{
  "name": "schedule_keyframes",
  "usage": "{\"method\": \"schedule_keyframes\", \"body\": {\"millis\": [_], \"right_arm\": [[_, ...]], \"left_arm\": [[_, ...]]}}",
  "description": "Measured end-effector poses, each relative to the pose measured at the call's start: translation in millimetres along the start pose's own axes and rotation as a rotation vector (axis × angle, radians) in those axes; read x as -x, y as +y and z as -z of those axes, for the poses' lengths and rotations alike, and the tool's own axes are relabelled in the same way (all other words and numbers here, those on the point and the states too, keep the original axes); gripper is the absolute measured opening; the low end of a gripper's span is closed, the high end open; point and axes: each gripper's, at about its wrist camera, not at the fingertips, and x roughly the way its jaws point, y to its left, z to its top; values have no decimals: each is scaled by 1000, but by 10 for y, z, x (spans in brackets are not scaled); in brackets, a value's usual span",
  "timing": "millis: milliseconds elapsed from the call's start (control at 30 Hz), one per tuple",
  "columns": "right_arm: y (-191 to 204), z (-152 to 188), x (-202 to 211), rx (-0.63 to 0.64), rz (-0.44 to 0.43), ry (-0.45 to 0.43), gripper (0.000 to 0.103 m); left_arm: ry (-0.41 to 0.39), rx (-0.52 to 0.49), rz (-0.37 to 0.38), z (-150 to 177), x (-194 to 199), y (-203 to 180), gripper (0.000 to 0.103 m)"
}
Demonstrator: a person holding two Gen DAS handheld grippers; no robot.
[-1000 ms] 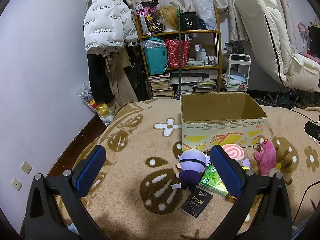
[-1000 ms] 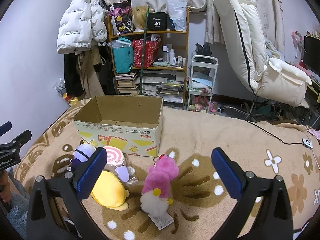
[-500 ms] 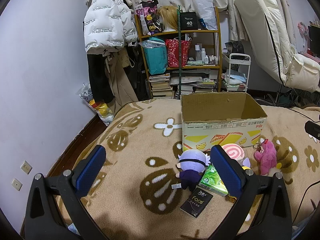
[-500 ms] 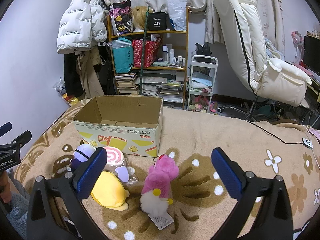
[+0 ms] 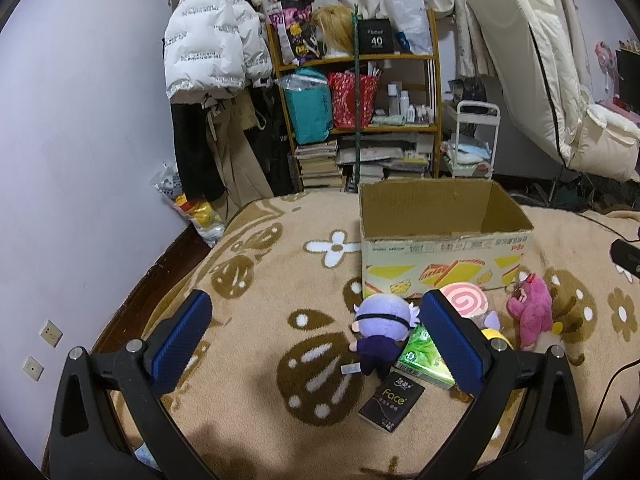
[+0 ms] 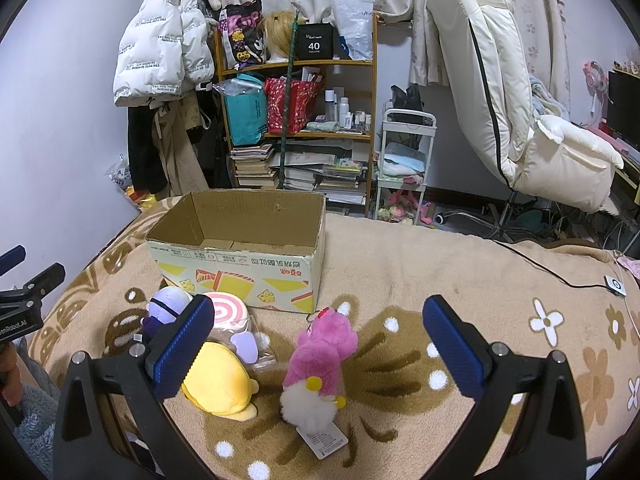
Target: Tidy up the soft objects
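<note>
An open, empty cardboard box [image 5: 444, 236] [image 6: 240, 256] stands on a tan patterned blanket [image 5: 260, 352]. In front of it lie a purple-haired doll [image 5: 382, 332] [image 6: 164, 306], a pink swirl cushion [image 5: 466, 298] [image 6: 226, 308], a pink plush [image 5: 530, 312] [image 6: 324, 350] and a yellow plush [image 6: 220, 382]. My left gripper [image 5: 320, 344] is open and empty, held above the blanket just left of the doll. My right gripper [image 6: 320, 350] is open and empty, with the pink plush lying between its fingers' lines of sight.
A green tissue pack [image 5: 424, 356] and a black "Face" packet [image 5: 392, 400] lie beside the doll. A cluttered shelf [image 5: 356, 120], hanging coats [image 5: 212, 64], a white cart [image 6: 404, 160] and a reclined cream chair [image 6: 520, 120] stand behind. A cable [image 6: 560, 276] crosses the blanket at right.
</note>
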Motion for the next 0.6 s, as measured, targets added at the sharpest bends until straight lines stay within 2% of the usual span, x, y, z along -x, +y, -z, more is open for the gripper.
{"method": "schedule_keyframes", "body": {"millis": [200,433,600], "right_arm": [[-24,130,-149,-43,-51,58,103],[-125,148,-323,-74,-68,118,103],[-110,169,-528,-49,-84,181,103]], "left_arm": [[111,-8,25,-13,-260,-30,103],[231,-28,75,-1,-567,-138,102],[325,-39,126,33,-801,-241,102]]}}
